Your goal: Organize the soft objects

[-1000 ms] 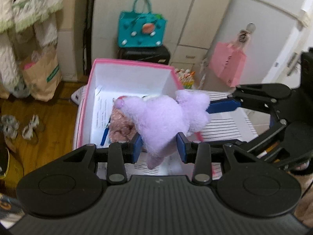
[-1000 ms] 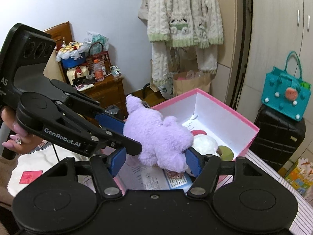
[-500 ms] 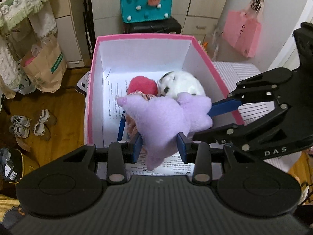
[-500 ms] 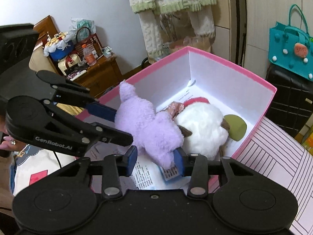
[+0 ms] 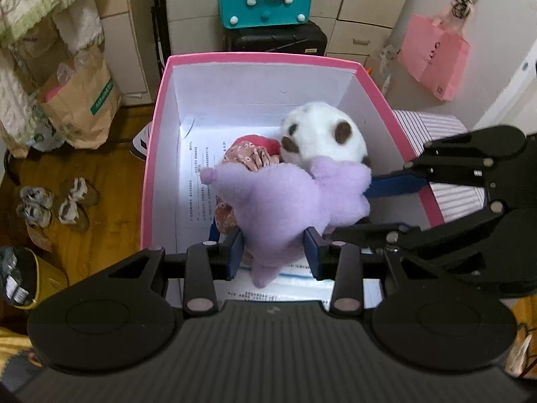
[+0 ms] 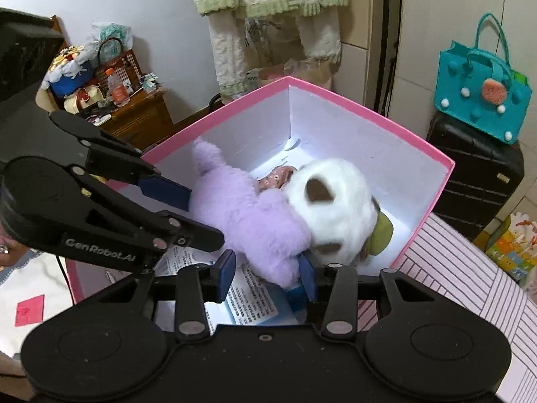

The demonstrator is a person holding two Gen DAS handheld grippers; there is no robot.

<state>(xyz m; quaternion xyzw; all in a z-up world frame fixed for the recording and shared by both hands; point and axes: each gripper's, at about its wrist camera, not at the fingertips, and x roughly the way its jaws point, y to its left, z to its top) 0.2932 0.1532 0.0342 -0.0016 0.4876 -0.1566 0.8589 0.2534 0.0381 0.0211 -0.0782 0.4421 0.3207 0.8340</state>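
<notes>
Two claws on one toy | left gripper (image 5: 273, 252) and right gripper (image 6: 266, 273) both clamped on purple plush (image 5: 288, 201) | plush inside pink box (image 5: 152, 154), against white plush (image 5: 324, 137) | advice: lower onto paper lining, release both together, lift straight up.

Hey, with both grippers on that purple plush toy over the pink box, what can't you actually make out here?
- Printed sheets on the pink box floor: text too small, both views.
- Floral fabric item: mostly hidden by purple plush toy, left view.
- Green item: hidden behind white plush toy, right view.
</notes>
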